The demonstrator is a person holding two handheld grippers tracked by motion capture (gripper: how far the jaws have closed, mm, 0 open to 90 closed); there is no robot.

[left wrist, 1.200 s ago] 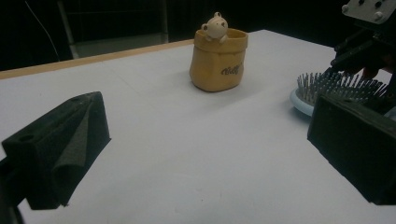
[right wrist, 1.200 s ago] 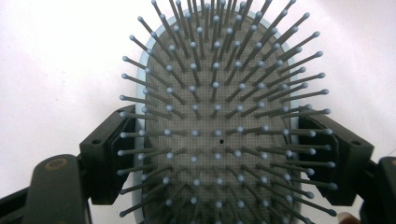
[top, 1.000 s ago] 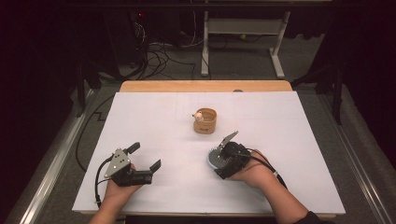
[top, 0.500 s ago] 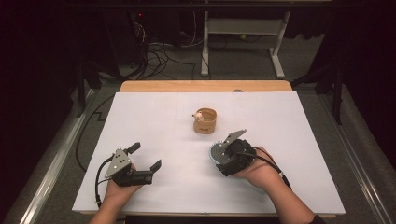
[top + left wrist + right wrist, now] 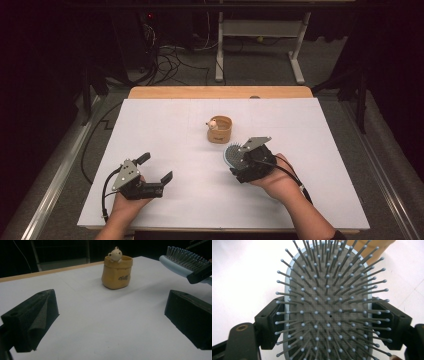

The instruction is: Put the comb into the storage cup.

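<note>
Here the right claw (image 5: 239,159) clamps the hairbrush (image 5: 231,155) (bristles up), while the left claw (image 5: 154,168) rests spread.

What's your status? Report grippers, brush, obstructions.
Right gripper shut on brush, bristles up. Left gripper open, empty. Pot just beyond brush, apart from it.

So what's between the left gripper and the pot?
Nothing: bare white table runs from the open left gripper to the pot, in the left gripper view.
</note>
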